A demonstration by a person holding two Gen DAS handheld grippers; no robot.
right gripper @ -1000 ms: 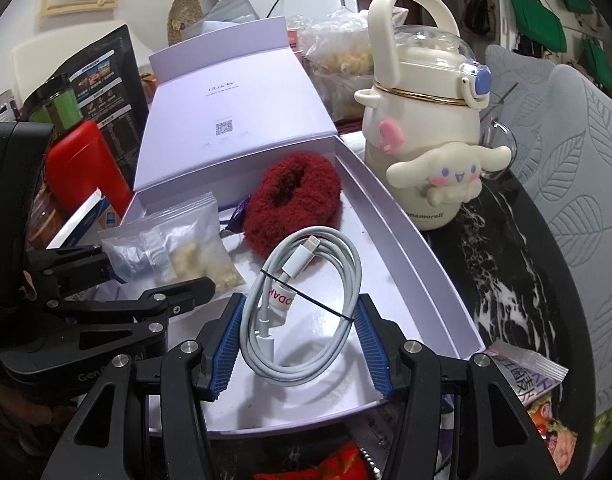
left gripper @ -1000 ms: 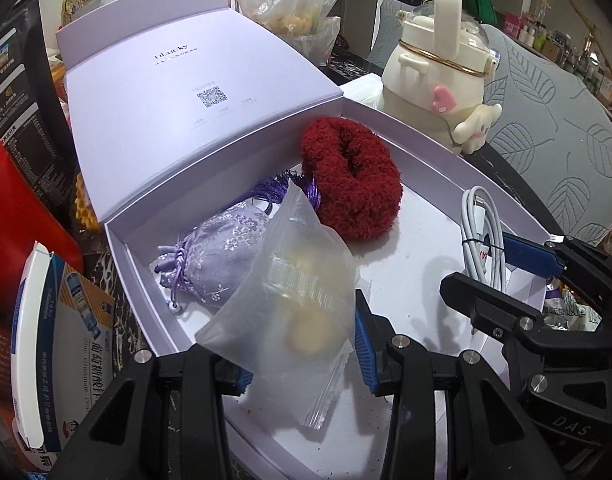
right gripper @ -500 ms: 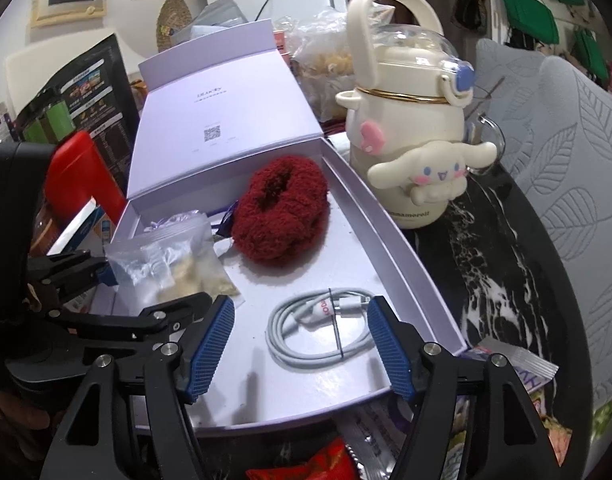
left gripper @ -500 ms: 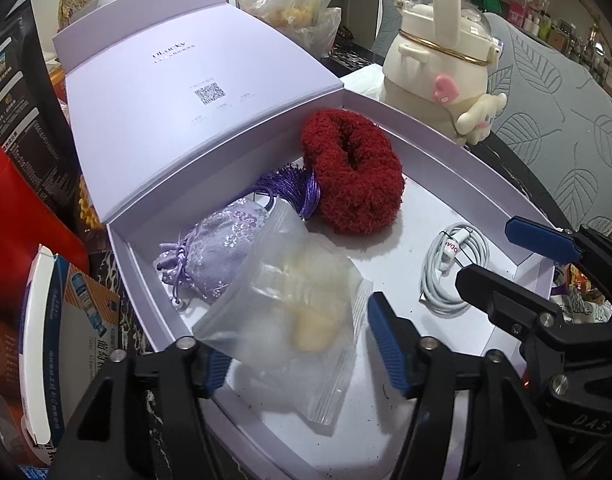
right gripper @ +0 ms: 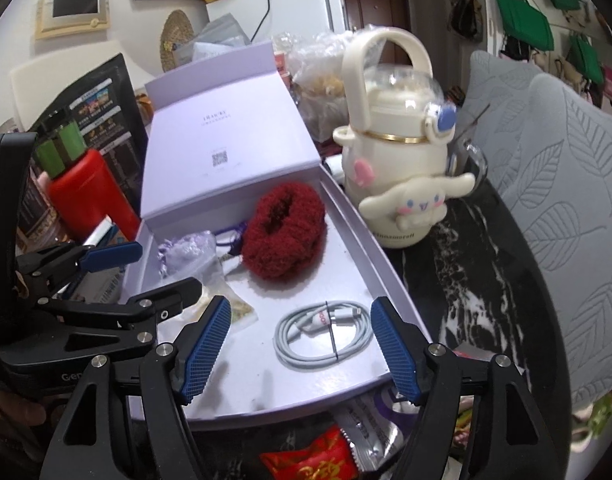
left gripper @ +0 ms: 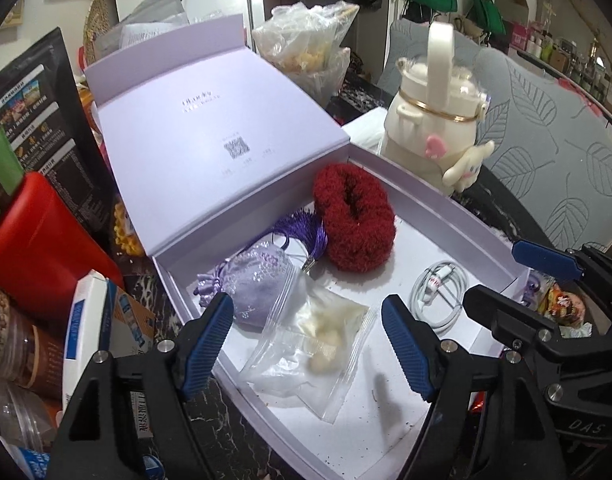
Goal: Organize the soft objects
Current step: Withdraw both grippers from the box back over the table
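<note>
An open lavender box (left gripper: 446, 200) (right gripper: 358, 224) holds a fuzzy red scrunchie (left gripper: 354, 222) (right gripper: 284, 236), a purple embroidered pouch (left gripper: 258, 280) (right gripper: 190, 250) with a tassel, a clear zip bag (left gripper: 318, 340) with pale pieces, and a coiled white cable (left gripper: 440, 296) (right gripper: 324, 330). My left gripper (left gripper: 306, 344) is open and empty just above the zip bag. My right gripper (right gripper: 300, 344) is open and empty, above the cable at the box's near edge.
A cream Cinnamoroll bottle (left gripper: 438, 120) (right gripper: 402, 168) stands right of the box. A red container (left gripper: 34, 248) (right gripper: 86, 196), cartons and dark packets crowd the left. Snack packets (right gripper: 346, 440) lie in front of the box. A grey leaf-pattern cushion (right gripper: 566, 200) is at right.
Both grippers opened and drew back and up. The left let go of the zip bag, the right let go of the cable; both now lie in the box.
</note>
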